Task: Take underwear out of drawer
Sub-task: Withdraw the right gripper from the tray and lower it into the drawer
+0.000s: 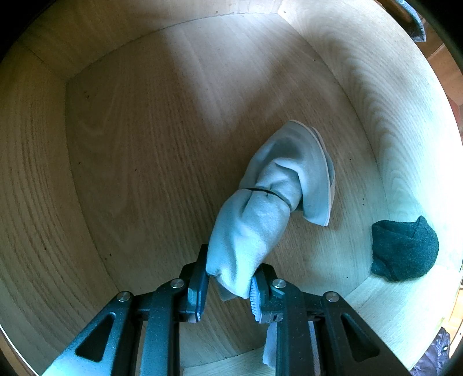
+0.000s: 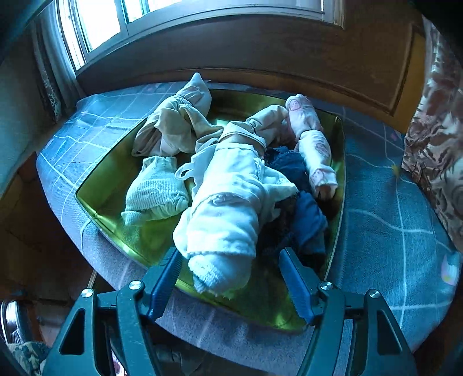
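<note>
Two wrist fisheyes, each looking along its own claw, facing separate places.

The left wrist camera is looking straight down into a wooden drawer (image 1: 150, 138) from close above, its walls curving round the frame edges, with the left claw (image 1: 230, 286) rising from the bottom centre and a light blue rolled garment (image 1: 260, 219) filling mid-frame. The right wrist camera is tilting steeply downward and forward over a green tray (image 2: 115, 179) on a blue patterned cover (image 2: 390, 208), near enough that the right claw (image 2: 231, 283) is spanning the lower frame; a window (image 2: 98, 26) is sitting upper left. The views are sharing no visible part of the scene.
</note>
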### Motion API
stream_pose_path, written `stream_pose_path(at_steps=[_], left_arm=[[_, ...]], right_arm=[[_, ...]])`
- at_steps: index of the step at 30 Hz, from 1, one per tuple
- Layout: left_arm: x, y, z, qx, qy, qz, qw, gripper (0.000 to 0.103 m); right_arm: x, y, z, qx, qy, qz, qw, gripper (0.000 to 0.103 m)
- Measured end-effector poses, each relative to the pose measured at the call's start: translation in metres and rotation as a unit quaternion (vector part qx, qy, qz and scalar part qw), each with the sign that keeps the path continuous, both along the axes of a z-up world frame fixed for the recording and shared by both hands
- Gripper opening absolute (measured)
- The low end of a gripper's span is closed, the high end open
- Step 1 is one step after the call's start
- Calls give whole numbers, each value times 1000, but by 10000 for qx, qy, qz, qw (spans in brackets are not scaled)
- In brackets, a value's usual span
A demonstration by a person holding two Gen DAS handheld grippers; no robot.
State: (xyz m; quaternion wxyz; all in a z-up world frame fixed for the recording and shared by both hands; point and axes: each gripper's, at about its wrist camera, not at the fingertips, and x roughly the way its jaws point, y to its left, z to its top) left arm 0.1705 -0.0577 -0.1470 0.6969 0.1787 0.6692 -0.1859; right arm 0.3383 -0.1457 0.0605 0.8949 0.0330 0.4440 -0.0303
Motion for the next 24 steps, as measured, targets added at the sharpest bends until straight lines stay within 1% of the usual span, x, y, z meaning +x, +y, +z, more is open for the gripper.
stream_pose_path(at_steps=[7, 15, 24], left_arm=[[0, 2, 0, -3, 0, 29, 10000, 23], [1, 1, 0, 26, -10, 5, 10000, 23], [2, 1, 0, 9, -6, 11, 10000, 23]], right_arm=[[-20, -2, 6, 88, -251, -55, 9996, 71], [-53, 3, 8, 74, -398, 17, 9992, 71], [-89, 12, -4, 57, -331, 185, 9993, 71]])
